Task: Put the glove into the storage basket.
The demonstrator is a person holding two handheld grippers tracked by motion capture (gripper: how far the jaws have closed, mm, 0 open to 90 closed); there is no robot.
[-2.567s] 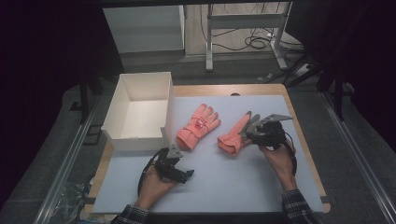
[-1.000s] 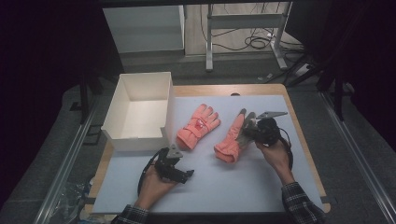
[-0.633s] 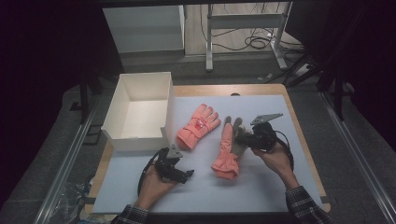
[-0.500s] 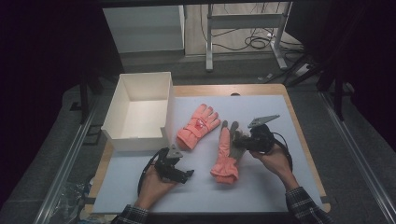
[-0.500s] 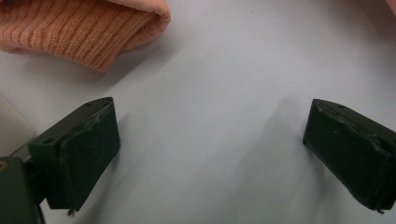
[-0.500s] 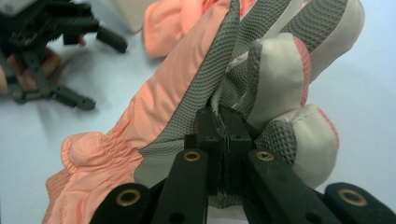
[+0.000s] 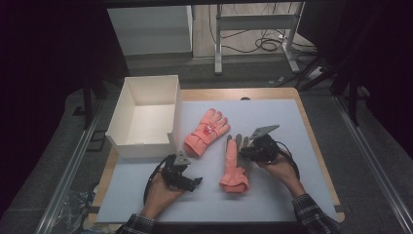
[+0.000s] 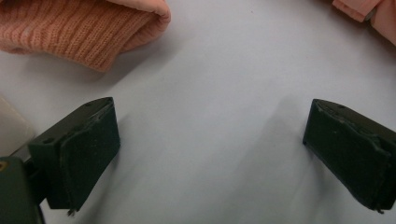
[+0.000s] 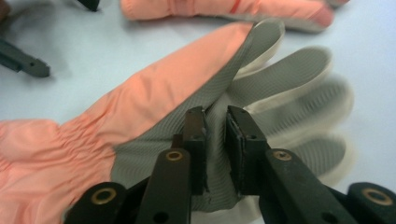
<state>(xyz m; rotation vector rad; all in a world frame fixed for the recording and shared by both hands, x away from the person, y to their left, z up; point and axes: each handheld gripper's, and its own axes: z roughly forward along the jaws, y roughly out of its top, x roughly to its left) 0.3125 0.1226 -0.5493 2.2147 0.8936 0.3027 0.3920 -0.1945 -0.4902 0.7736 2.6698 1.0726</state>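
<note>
Right gripper [image 7: 249, 152] pinches the palm-up glove [image 7: 235, 165]; left gripper [image 7: 187, 179] rests low, jaws wide, empty.

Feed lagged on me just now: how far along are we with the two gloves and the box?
Nothing is packed: the white box looks empty. In hand: the right gripper is shut on the palm-up glove, pinching its grey palm. The other glove lies untouched beside the box. The left gripper is open over bare mat. If boxing is the goal, both gloves remain.
</note>
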